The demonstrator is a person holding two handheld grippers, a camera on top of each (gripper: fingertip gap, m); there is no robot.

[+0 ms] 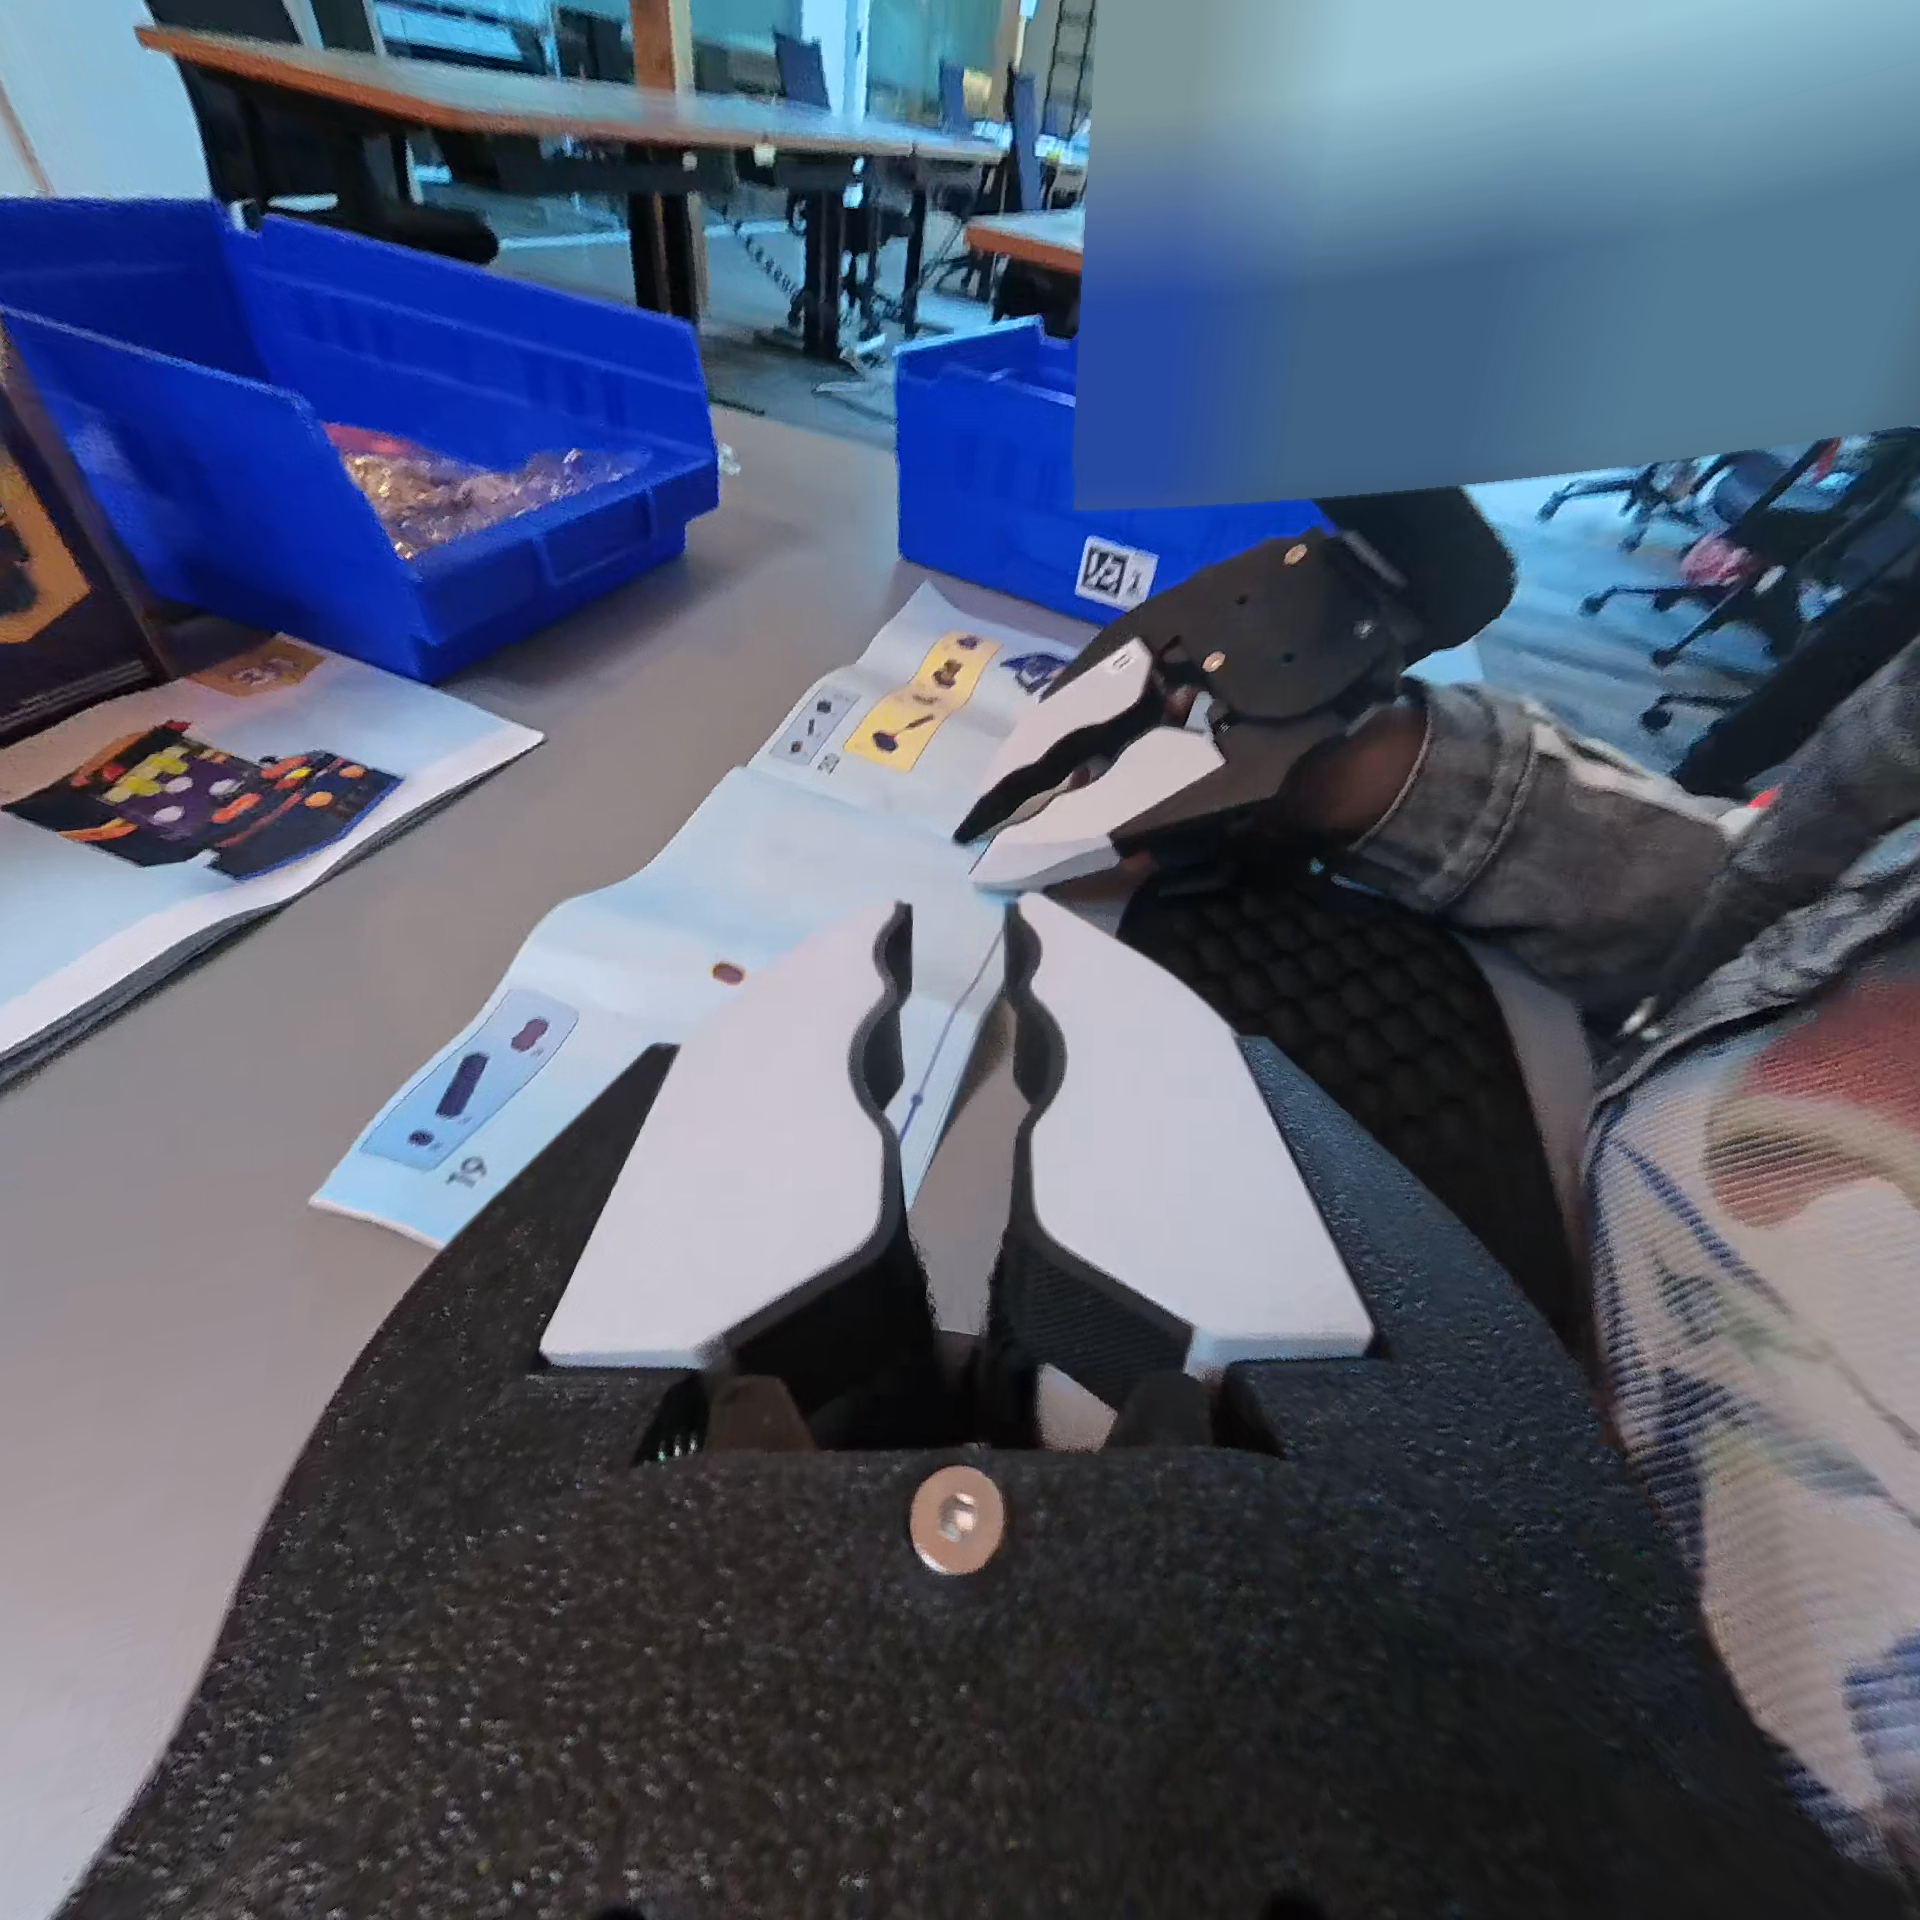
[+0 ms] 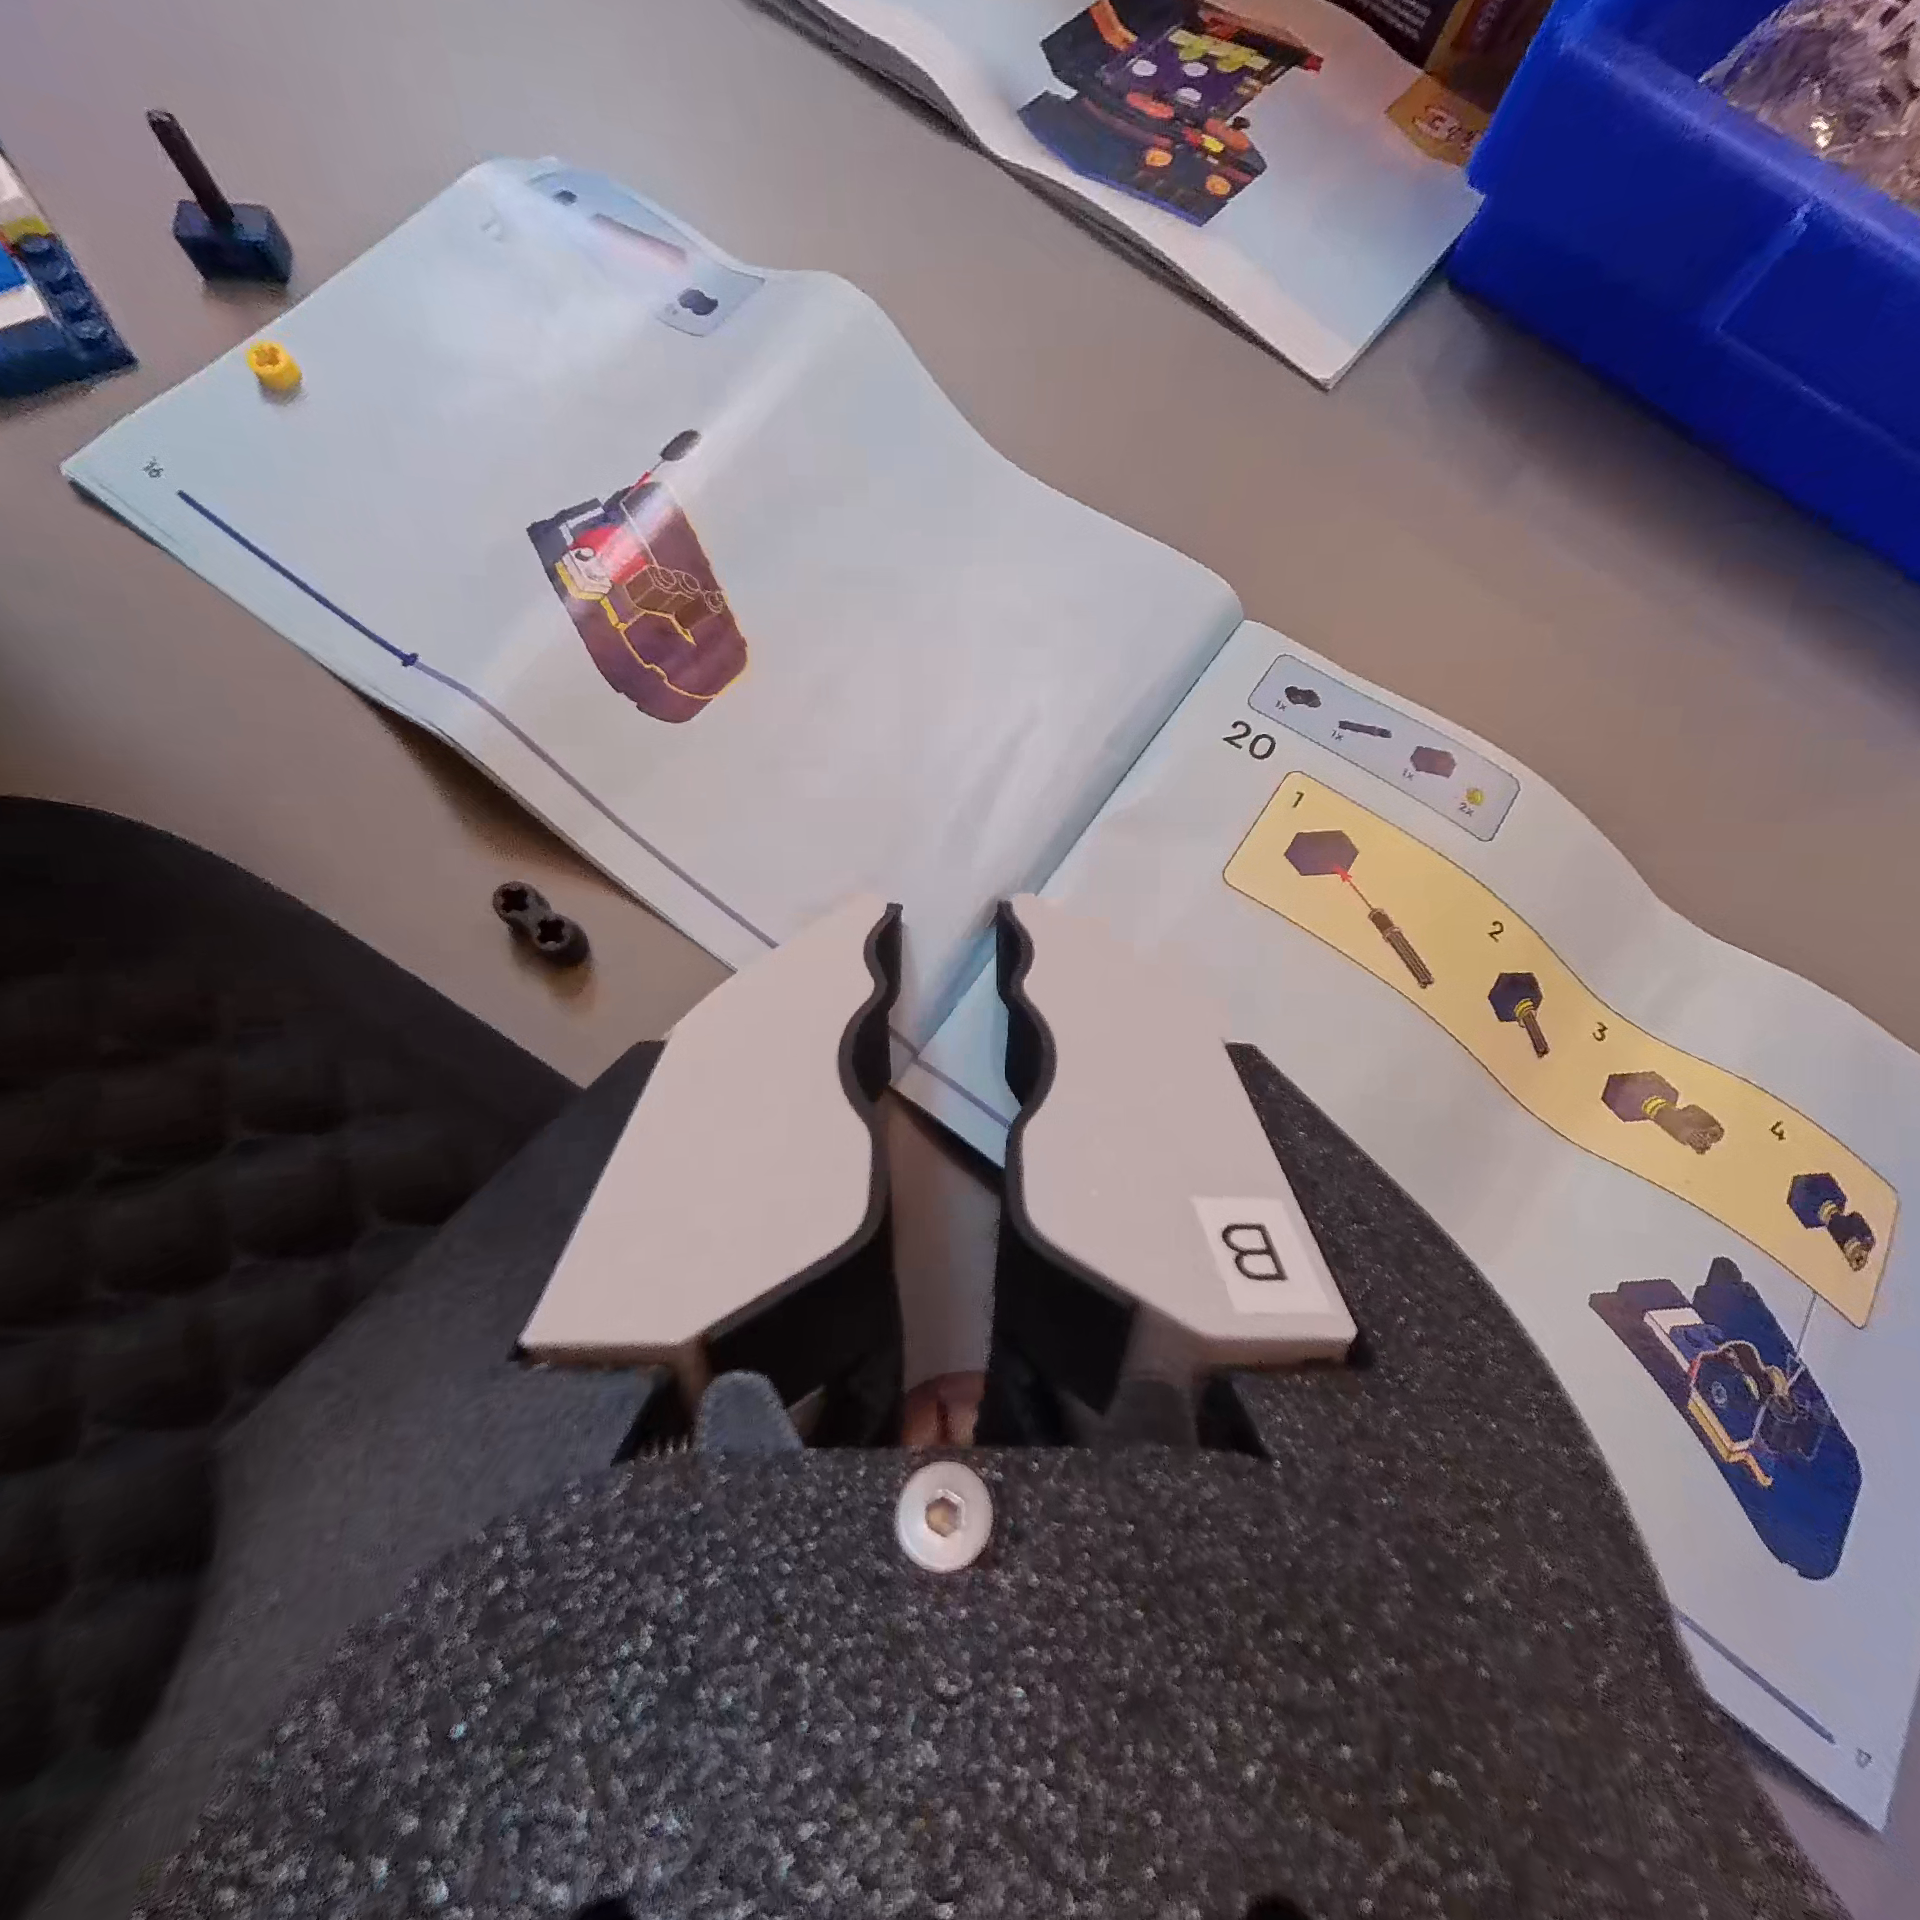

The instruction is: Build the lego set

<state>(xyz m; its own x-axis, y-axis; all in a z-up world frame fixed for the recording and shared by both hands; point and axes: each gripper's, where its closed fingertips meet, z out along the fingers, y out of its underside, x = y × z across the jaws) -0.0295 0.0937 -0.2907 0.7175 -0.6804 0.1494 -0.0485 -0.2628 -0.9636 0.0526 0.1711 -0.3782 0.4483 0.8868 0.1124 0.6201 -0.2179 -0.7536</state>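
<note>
An open pale-blue instruction booklet (image 1: 727,862) lies on the grey table (image 1: 156,1299). My left gripper (image 1: 958,914) hovers over the booklet's near edge. Its jaws stand a narrow gap apart, and only the page shows between the pads. My right gripper (image 2: 948,914) is over the booklet (image 2: 883,520) near its spine. It too has a narrow gap and nothing pressed between the pads. In the left wrist view the right gripper (image 1: 977,854) points at the booklet's edge just beyond my left fingertips. A black two-hole piece (image 2: 540,923) lies beside the booklet, and a small yellow ring (image 2: 274,367) lies on its far corner.
A dark blue block with an upright rod (image 2: 223,223) and a blue plate (image 2: 42,301) are at the far left. A second booklet (image 1: 208,790) and two blue bins (image 1: 540,582) (image 1: 987,488) stand behind. A black mesh chair (image 1: 1340,1039) and a person's denim sleeve (image 1: 1538,831) are close. My right fingertips sit around 15 cm from my left ones.
</note>
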